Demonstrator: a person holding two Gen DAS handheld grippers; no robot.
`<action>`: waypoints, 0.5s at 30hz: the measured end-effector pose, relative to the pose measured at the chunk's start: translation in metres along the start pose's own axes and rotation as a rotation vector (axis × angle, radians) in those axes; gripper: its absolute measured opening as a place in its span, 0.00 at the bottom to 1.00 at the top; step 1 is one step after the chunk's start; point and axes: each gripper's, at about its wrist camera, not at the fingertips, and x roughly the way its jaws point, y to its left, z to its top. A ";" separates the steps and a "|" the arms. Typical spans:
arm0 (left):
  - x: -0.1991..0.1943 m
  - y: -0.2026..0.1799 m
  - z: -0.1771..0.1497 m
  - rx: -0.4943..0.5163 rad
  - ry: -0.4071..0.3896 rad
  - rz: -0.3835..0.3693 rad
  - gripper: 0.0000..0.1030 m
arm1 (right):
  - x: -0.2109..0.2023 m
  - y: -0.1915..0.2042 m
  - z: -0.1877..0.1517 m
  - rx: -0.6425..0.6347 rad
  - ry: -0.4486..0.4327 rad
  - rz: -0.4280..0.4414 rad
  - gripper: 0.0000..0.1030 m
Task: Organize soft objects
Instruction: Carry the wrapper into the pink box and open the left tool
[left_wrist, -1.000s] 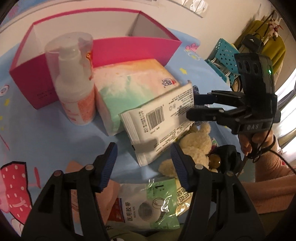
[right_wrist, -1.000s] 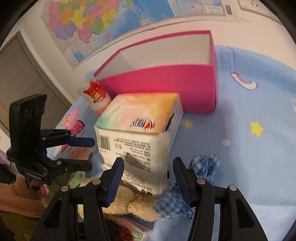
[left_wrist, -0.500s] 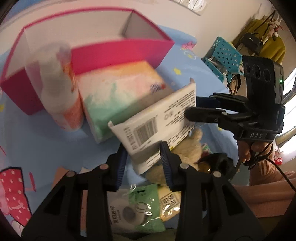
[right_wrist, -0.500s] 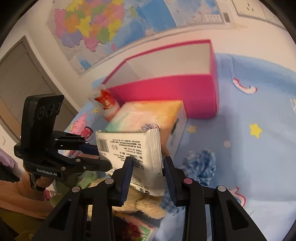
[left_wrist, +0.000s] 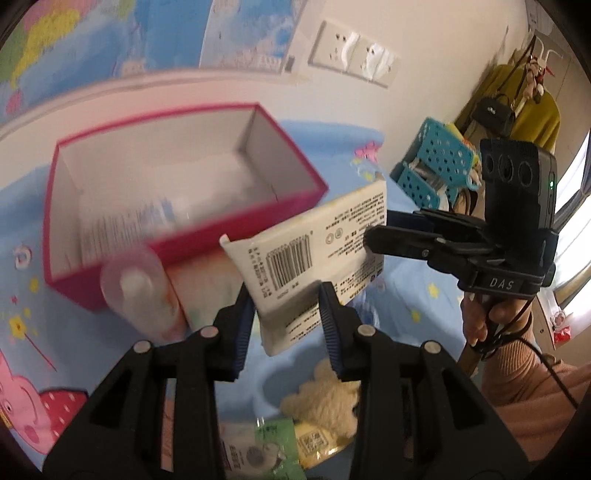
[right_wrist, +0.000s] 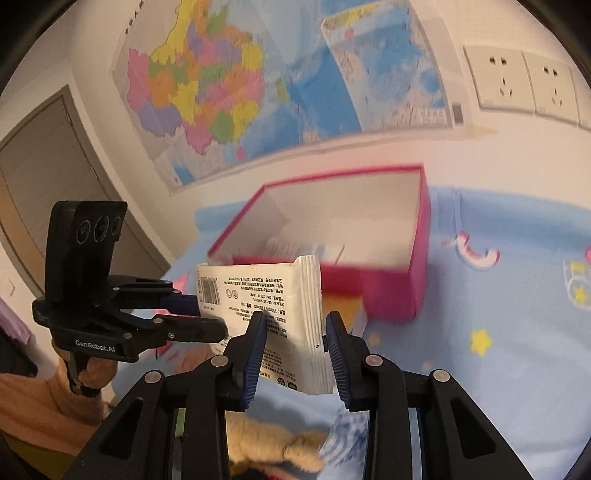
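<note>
Held aloft over the blue tablecloth, short of the pink box: 1 white wipes pack. Pinched at 2 ends, left gripper and right gripper both clamped narrow on it. Judged light, soft, slick-filmed, liable to sag; best gripped at the crimped end seams.

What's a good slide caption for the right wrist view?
Both tongs grip a white wipes pack above the open pink box.
</note>
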 end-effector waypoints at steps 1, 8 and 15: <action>-0.001 0.001 0.008 0.001 -0.006 0.006 0.36 | 0.000 -0.002 0.005 0.001 -0.008 -0.001 0.32; 0.003 0.013 0.058 -0.013 -0.037 0.058 0.36 | 0.011 -0.019 0.050 0.032 -0.043 -0.022 0.32; 0.036 0.039 0.084 -0.087 0.011 0.090 0.36 | 0.045 -0.045 0.073 0.090 0.007 -0.058 0.32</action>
